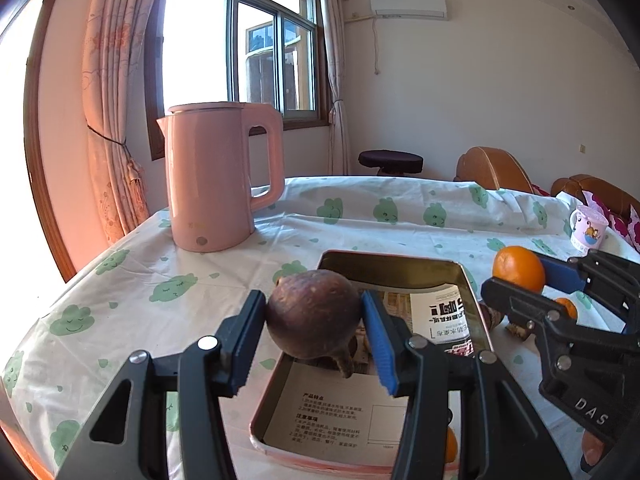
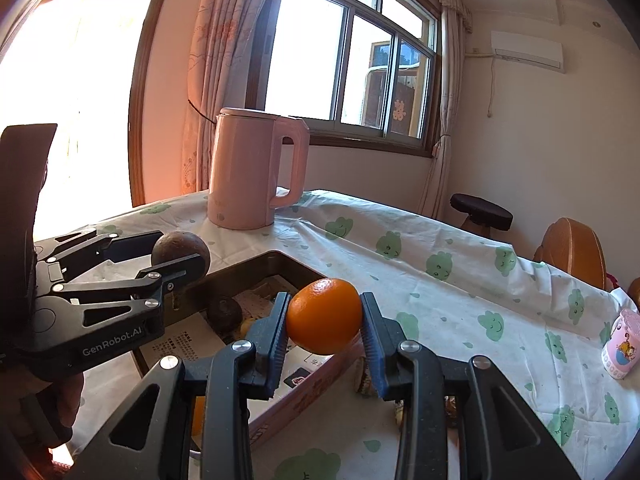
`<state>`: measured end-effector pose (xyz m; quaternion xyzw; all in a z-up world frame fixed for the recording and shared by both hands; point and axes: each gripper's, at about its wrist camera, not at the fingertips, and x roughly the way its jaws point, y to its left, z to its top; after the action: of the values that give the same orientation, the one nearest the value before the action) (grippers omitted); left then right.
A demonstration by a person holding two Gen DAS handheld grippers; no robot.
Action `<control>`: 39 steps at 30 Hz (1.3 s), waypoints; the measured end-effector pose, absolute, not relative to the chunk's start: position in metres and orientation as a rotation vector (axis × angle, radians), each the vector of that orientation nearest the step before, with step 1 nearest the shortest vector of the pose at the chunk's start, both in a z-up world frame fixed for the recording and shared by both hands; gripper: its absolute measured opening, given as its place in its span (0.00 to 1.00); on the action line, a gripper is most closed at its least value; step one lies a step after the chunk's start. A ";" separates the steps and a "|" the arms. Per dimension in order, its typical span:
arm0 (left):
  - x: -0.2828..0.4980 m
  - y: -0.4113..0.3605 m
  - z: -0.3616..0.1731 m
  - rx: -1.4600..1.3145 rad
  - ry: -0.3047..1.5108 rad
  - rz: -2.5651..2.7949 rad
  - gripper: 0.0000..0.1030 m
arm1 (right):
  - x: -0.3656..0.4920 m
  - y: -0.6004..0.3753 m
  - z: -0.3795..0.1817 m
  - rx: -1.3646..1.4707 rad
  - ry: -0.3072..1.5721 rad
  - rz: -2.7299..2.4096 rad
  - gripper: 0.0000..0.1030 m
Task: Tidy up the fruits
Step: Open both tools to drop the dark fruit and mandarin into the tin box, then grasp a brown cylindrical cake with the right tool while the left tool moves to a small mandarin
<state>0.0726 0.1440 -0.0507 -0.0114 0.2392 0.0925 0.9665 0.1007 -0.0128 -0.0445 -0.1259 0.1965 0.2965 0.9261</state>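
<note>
Hidden or unclear: the dark lumps on the surface right of the tin tray, seen behind the right hand-held gripper, are mostly blocked by its linkage; kind cannot be told. A small orange fruit shows only partly behind that gripper in the left wrist view. Another orange shape at the tray's near corner is cut off by the gripper arms in both views. Inside the tray, a dark round fruit lies on printed paper; something yellowish beside it is too hidden to name.

Edges and room: the tray sits near the surface's near edge, its walls upright, its interior mostly open paper. A pink kettle stands well behind the tray near the far-left corner. A small printed cup stands near the right edge. Cloth between kettle and cup is bare.

Grasp state: the left hand-held gripper is clamped on a brown round fruit, stem down, held above the tray's near half. The right hand-held gripper is clamped on an orange, held in the air over the tray's right wall.
</note>
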 end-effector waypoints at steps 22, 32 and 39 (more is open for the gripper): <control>0.066 0.138 -0.052 -0.016 0.478 0.170 0.65 | 0.108 0.008 -0.078 -0.293 0.581 0.684 0.38; 0.061 0.113 -0.044 -0.023 0.437 0.110 0.69 | 0.112 -0.102 -0.063 -0.230 0.541 0.484 0.41; 0.072 0.095 -0.048 0.011 0.453 0.109 0.70 | 0.132 -0.120 -0.064 -0.187 0.570 0.468 0.43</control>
<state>0.0719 0.0951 -0.0478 0.0054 0.2242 0.0540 0.9730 0.1322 -0.1204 -0.0643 -0.0914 0.2784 0.2285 0.9284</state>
